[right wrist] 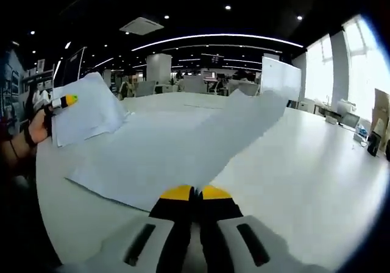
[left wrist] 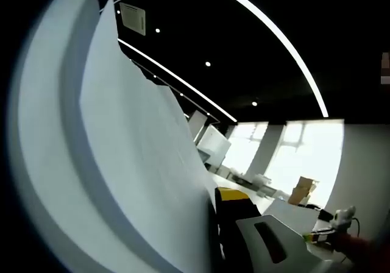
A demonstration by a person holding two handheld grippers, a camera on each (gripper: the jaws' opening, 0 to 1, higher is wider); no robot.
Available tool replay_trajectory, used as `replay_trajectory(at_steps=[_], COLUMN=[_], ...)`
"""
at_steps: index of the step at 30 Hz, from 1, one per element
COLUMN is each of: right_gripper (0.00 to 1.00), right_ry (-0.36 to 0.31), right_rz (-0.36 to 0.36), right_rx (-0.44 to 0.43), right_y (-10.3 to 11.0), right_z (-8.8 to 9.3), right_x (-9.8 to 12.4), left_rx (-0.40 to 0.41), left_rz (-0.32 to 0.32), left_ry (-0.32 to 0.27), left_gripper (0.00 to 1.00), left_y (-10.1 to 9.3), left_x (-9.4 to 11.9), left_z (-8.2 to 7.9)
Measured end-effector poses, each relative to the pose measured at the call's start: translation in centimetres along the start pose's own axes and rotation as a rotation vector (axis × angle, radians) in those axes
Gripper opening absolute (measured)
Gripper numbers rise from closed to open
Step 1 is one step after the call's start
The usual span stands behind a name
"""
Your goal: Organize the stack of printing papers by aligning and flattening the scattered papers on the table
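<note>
In the left gripper view a thick stack of white printing paper (left wrist: pixel 122 163) stands close on its edge along the left. One white jaw with a yellow tip (left wrist: pixel 231 194) presses against its right face; the other jaw is hidden behind the paper. In the right gripper view the white sheets (right wrist: pixel 177 145) fan out across the white table (right wrist: pixel 304 181), and their near corner runs in between my right gripper (right wrist: pixel 195 192), whose yellow-tipped jaws are shut together on it. At the left, a hand holds the left gripper (right wrist: pixel 68 100) shut on the raised end of the papers (right wrist: pixel 85 117).
A person's forearm (right wrist: pixel 18 145) comes in at the table's left edge. Small objects (right wrist: pixel 375 142) stand at the table's far right, near bright windows. Beyond the table are office desks and a white board (right wrist: pixel 280 78). A cardboard box (left wrist: pixel 303 189) sits on a distant desk.
</note>
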State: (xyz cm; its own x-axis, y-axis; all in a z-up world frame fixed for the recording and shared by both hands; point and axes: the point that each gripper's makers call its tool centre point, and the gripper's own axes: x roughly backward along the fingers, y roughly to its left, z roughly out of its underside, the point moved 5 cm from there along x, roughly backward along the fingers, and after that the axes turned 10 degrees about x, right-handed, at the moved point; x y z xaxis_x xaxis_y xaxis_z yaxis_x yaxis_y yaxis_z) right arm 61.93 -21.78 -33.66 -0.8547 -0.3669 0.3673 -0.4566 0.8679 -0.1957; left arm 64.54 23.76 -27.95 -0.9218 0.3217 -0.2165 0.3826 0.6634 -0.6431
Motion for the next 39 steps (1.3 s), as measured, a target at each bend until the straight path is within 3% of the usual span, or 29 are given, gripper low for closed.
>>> replay_trajectory(at_steps=[11, 22, 39], right_gripper=[0.0, 0.0, 0.0], right_ry=[-0.015, -0.093, -0.113], right_rz=[0.017, 0.011, -0.005], right_rx=[-0.008, -0.077, -0.096], right_y=[0.1, -0.3, -0.1], right_z=[-0.2, -1.1, -1.6], right_x=[0.5, 1.7, 1.8], left_rx=[0.002, 0.002, -0.003], left_rz=[0.001, 0.0, -0.007], left_ry=[-0.001, -0.001, 0.003], left_gripper=[0.12, 0.12, 0.12], left_y=[0.1, 0.1, 0.1], left_x=[0.0, 0.0, 0.0], left_z=[-0.1, -0.1, 0.0])
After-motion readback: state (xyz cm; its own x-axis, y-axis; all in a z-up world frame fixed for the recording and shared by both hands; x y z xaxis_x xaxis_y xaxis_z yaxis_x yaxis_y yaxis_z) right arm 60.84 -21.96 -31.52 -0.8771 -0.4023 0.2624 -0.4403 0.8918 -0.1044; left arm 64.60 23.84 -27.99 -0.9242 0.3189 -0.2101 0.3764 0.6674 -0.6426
